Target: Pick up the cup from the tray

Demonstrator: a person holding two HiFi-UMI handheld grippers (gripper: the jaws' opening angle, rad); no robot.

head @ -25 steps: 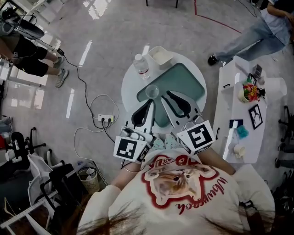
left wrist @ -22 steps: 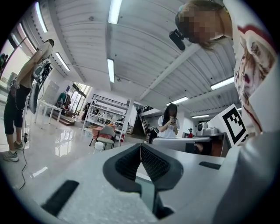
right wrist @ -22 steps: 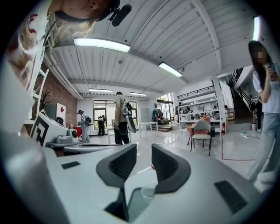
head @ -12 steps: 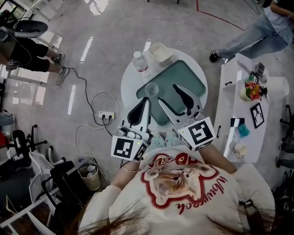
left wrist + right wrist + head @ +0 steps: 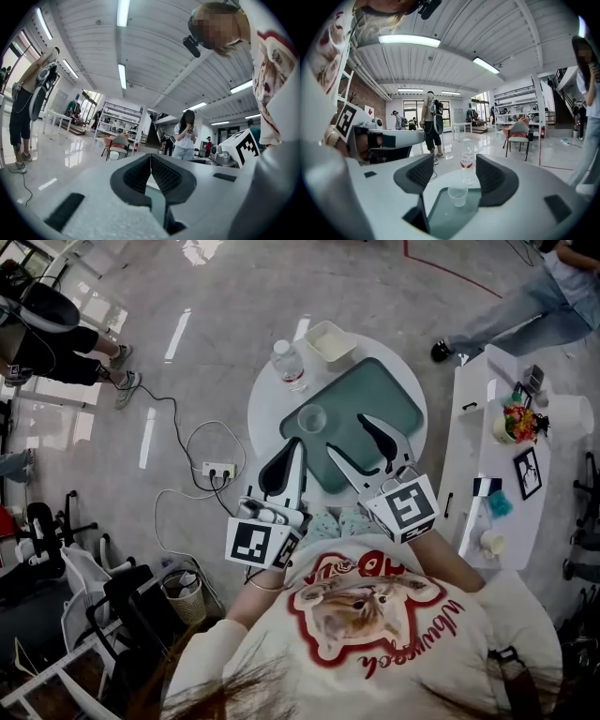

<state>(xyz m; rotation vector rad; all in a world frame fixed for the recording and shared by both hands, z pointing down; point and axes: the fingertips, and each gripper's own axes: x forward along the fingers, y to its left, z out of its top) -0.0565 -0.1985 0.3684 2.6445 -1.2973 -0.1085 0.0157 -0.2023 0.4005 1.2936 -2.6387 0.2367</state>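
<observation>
A clear plastic cup [image 5: 310, 418] stands upright on the near-left corner of the green tray [image 5: 375, 399] on the round white table [image 5: 267, 409]. My right gripper [image 5: 350, 439] hovers over the tray's near side, just right of the cup; its jaws are opening with nothing between them. In the right gripper view the cup [image 5: 458, 195] stands on the tray [image 5: 445, 218] a little beyond the gripper [image 5: 452, 176]. My left gripper [image 5: 284, 465] is shut and empty over the table's near-left edge. The left gripper [image 5: 151, 158] has its pads pressed together.
A water bottle [image 5: 290, 363] and a white square container [image 5: 330, 341] stand at the table's far side. A narrow white side table [image 5: 497, 465] with small items is on the right. Cables and a power strip [image 5: 216, 469] lie on the floor at left. People stand around the room.
The right gripper's jaws have spread from shut to wide apart over the tray. The left gripper has stayed shut and has barely shifted.
</observation>
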